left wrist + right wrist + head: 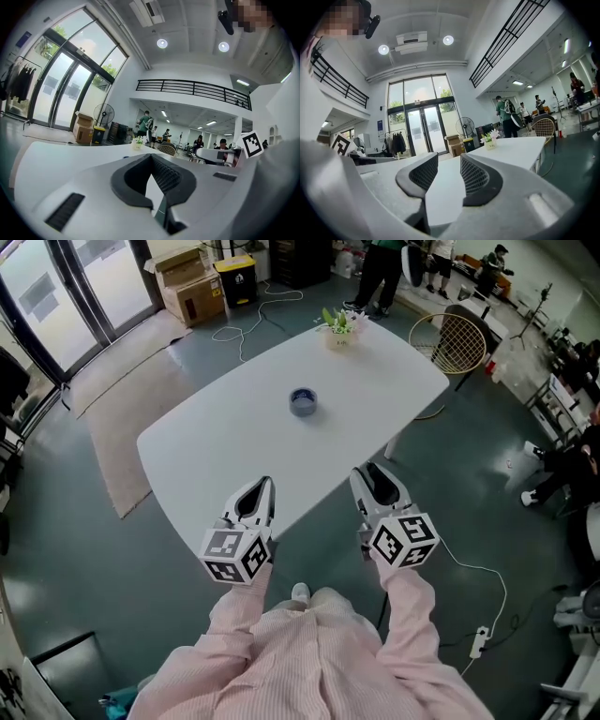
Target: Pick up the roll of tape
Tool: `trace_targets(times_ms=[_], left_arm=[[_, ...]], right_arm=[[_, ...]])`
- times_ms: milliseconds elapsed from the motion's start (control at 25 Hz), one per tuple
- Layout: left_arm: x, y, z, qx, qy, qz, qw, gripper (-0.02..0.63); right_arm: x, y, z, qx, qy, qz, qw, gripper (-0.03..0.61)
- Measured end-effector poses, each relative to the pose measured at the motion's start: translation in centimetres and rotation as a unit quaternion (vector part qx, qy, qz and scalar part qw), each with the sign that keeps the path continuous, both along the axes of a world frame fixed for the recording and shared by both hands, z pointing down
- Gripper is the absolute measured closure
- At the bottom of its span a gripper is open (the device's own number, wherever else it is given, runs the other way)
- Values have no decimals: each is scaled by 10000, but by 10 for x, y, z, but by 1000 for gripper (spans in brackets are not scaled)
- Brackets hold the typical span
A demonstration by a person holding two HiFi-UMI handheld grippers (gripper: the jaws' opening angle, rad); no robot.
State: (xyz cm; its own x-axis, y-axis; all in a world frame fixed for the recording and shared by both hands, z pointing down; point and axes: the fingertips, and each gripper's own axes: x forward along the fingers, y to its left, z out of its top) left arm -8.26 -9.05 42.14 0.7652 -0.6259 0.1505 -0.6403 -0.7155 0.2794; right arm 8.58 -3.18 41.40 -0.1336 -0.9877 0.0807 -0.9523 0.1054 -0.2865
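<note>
1. On the table's [216,446] centre, the roll of tape [303,401] is lying flat.
2. Over the table's near edge, I am holding the left gripper [264,486] closed and the right gripper [372,472] spread and empty.

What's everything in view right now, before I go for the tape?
Flat roll of blue tape: one, blue, near the table's middle.
Rounded white table: one, white, ahead of both grippers.
Small pot of flowers: one, white and green, table's far end.
Gold wire chair: one, gold, beyond the table's far right corner.
Cardboard boxes: at least two, brown, on the floor by the glass doors.
Yellow-lidded black bin: one, beside the boxes.
Beige rug: one, floor left of the table.
White power strip: one, floor at right.
Bystanders: several, far background.
Left gripper: white, jaws together, empty.
Right gripper: white, jaws apart, empty.
</note>
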Motion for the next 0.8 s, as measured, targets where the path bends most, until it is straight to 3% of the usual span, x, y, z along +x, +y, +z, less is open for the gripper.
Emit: trace_targets(times_ms=[440,800], left_arm=[[13,-52,17,-264,-58,-164,9995,614],[53,-122,42,-672,-83,-479,9966,614]], right_arm=[[13,-67,18,-241,11,-280,9993,446],[41,-154,42,-650,112,-987,9929,446]])
